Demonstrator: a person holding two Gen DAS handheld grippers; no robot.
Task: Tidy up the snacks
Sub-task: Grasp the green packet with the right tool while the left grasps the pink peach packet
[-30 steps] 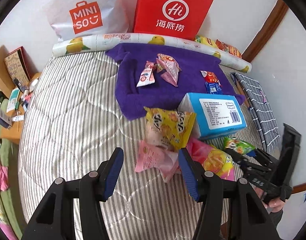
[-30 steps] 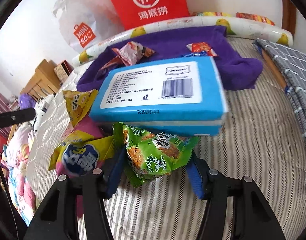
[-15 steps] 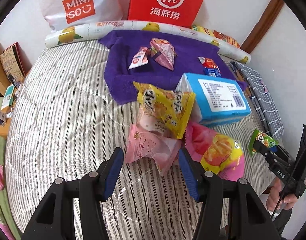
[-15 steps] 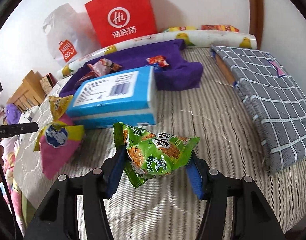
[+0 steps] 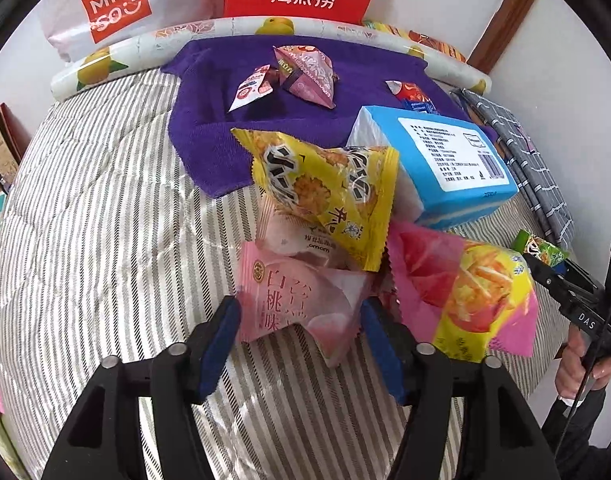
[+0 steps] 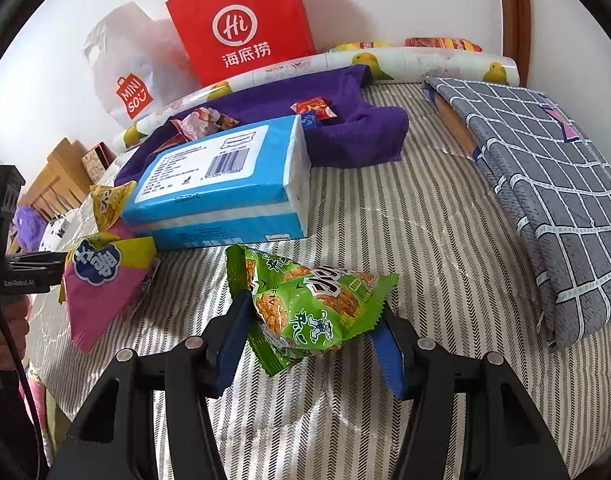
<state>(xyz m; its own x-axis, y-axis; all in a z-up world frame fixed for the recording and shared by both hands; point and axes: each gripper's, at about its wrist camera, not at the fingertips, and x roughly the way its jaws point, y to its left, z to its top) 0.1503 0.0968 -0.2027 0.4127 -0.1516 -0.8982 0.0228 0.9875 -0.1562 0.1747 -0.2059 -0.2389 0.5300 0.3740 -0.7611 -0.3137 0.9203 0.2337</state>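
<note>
The left gripper [image 5: 299, 330] tilts steeply down over the striped bed [image 5: 105, 208], its jaws opening around a pale pink packet [image 5: 289, 304] that lies between them on the near side of the snack pile. A yellow packet [image 5: 325, 192] leans on top, just beyond. To the right lie a pink-and-yellow packet [image 5: 465, 292] and a blue box [image 5: 445, 168]. Farther right, the right gripper [image 6: 309, 332] slants down, half-open fingers clamped on a green packet [image 6: 305, 308] held just above the bed. A hand [image 5: 577, 368] holds its handle.

Black gripper [image 5: 299, 334], blue pads [image 5: 219, 350]
</note>
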